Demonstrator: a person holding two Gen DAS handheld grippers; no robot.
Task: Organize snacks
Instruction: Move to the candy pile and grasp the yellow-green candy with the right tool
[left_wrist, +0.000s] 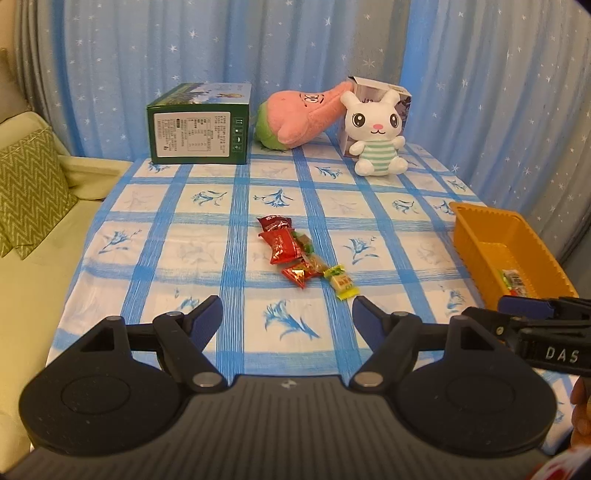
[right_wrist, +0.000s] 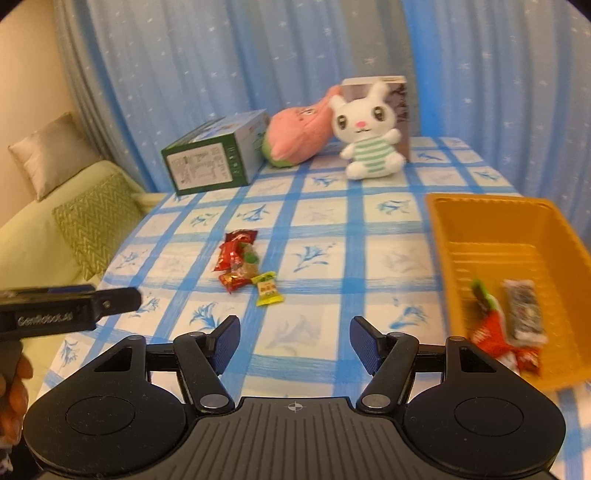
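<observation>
Left gripper (left_wrist: 287, 314): jaws spread wide, nothing between them, over the near part of the table (left_wrist: 155, 258).
Right gripper (right_wrist: 293, 334): jaws spread wide, holding nothing, just left of the bin (right_wrist: 439, 236).
Snacks (left_wrist: 295, 251): a small heap near the table's middle, red wrappers at the far end, a yellow candy (left_wrist: 341, 282) at the near end. The heap's long axis runs from far-left to near-right in the left view.
Yellow candy: lies just beside the heap, its twisted ends pointing away and toward the cameras.
Bin: orange, at the table's right edge, long side running away from the cameras.
Right view only: the bin's floor, with a red pack (right_wrist: 493, 328) and a pale pack (right_wrist: 524, 308) lying side by side, blurred.
Left view only: just a strip of the bin's contents over its wall.
Far edge: green box (left_wrist: 199, 123), pink plush (left_wrist: 299, 118), bunny (left_wrist: 378, 133).
</observation>
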